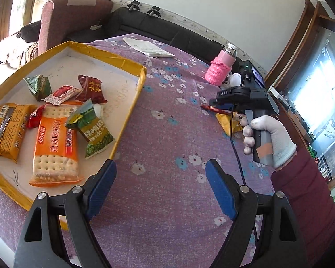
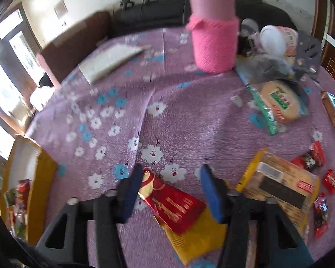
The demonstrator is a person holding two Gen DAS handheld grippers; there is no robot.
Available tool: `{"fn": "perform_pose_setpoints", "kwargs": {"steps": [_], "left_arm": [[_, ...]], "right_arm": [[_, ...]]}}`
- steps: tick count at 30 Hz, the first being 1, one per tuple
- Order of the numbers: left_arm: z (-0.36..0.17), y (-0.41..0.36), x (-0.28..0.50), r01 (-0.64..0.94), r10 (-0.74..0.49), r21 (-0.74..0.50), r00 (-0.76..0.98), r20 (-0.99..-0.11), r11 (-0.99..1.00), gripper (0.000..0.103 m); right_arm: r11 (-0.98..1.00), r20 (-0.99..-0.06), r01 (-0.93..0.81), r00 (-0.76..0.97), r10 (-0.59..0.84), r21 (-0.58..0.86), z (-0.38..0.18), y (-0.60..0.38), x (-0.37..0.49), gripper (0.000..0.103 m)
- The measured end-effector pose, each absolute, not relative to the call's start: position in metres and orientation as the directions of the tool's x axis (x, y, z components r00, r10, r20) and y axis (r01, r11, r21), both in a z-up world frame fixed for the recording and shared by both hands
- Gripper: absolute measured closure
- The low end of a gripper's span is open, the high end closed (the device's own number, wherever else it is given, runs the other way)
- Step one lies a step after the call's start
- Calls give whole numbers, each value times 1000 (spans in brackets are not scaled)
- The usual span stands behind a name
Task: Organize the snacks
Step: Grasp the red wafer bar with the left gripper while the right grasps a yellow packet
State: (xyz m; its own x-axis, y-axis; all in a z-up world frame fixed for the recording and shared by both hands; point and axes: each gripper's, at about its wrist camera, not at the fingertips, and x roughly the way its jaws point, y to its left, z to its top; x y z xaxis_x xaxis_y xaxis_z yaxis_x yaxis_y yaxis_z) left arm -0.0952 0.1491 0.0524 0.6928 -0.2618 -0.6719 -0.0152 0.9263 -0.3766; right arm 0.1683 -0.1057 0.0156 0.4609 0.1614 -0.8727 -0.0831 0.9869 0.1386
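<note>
Several snack packets lie in the yellow-rimmed tray [image 1: 131, 102] left of the left gripper [image 1: 160, 167], whose fingers stand wide apart and empty. More remain loose on the flowered worktop [image 2: 167, 102]. The right gripper [image 2: 170, 174] has its fingers apart astride a red-and-gold packet [image 2: 174, 207], the left pad at its edge, no squeeze visible; a bigger yellow packet [image 2: 281, 185] lies just right.

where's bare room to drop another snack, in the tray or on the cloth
Bare: the far corner of the tray, beyond its packets, and the broad strip of purple cloth between the tray and the pink bottle. Crowded: the tray's near left, around the orange cracker pack, and the cloth around the yellow-edged pack.
</note>
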Motion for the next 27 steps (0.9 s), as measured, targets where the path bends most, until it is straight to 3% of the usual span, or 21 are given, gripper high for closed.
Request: {"fn": "perform_pose_setpoints", "kwargs": {"steps": [1, 5, 8, 9, 12, 13, 23, 25, 27], "left_arm": [[52, 151, -94, -16, -263, -380, 694, -670, 925, 20], [50, 154, -91, -3, -276, -388, 697, -662, 922, 20], [50, 151, -92, 18, -296, -394, 691, -659, 919, 20], [50, 149, -92, 24, -300, -393, 690, -659, 919, 20], [52, 145, -94, 39, -312, -396, 689, -655, 917, 20], [52, 144, -94, 42, -314, -396, 689, -654, 917, 20], [64, 134, -91, 87, -318, -358, 680, -661, 930, 20], [70, 132, -84, 115, -326, -341, 673, -664, 933, 20], [74, 129, -69, 158, -371, -355, 632, -680, 921, 20]], "right_arm": [[983, -880, -96, 440, 181, 154, 13, -100, 164, 88], [925, -893, -182, 252, 373, 335, 8, -84, 126, 86], [831, -818, -292, 204, 539, 474, 27, -89, 93, 87], [835, -801, -280, 257, 541, 474, 37, -102, 87, 83], [927, -806, -116, 464, 367, 356, 56, -148, 83, 42], [944, -812, -55, 495, 308, 324, 54, -161, 85, 39], [981, -874, 83, 471, 115, 174, 13, -163, 121, 39], [990, -885, 71, 459, 77, 123, 6, -153, 120, 52], [990, -881, 48, 464, 94, 131, 7, -148, 113, 56]]}}
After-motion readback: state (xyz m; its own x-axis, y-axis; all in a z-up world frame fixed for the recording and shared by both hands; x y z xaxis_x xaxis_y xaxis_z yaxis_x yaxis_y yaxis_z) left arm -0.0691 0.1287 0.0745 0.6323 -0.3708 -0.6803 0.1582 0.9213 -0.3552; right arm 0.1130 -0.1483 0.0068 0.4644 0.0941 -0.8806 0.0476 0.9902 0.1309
